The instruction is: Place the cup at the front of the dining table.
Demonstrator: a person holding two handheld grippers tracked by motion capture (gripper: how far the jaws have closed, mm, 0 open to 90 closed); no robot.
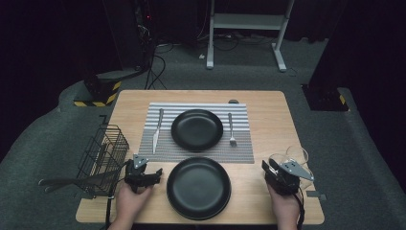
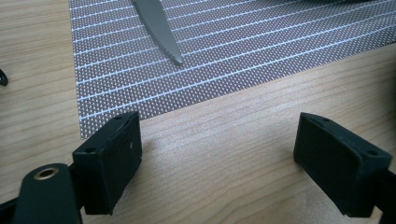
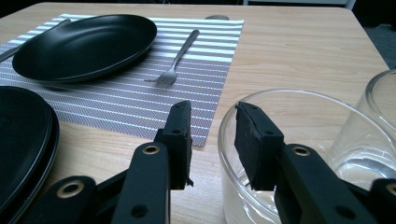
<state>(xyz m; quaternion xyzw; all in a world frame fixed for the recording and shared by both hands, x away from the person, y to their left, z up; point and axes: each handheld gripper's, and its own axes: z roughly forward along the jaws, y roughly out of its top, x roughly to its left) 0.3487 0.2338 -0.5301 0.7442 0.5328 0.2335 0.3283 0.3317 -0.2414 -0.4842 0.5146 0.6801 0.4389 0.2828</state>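
Glass tumbler [image 3: 280, 154], clear and round with a thick rim, stands upright near the right edge of the wooden table [image 1: 268, 110], mouth up, so it has no long axis across the table; a second glass [image 3: 378, 135] stands just beside it on the right. No label or writing can be read on either. Going left to right in the high view: a wire basket [image 1: 103, 153] sits at the table's left edge, then the left gripper [image 1: 155, 175], its jaws standing wide apart over bare wood with nothing between them. Next comes a black plate [image 1: 198, 188] at the near edge, behind it a striped placemat [image 1: 239, 151] bearing a knife [image 1: 157, 130], another black plate [image 1: 197, 130] and a fork [image 1: 231, 129]. The right gripper [image 3: 212, 140] straddles the tumbler's near wall, one jaw inside, one outside, partly closed; whether the pads press the glass I cannot tell.
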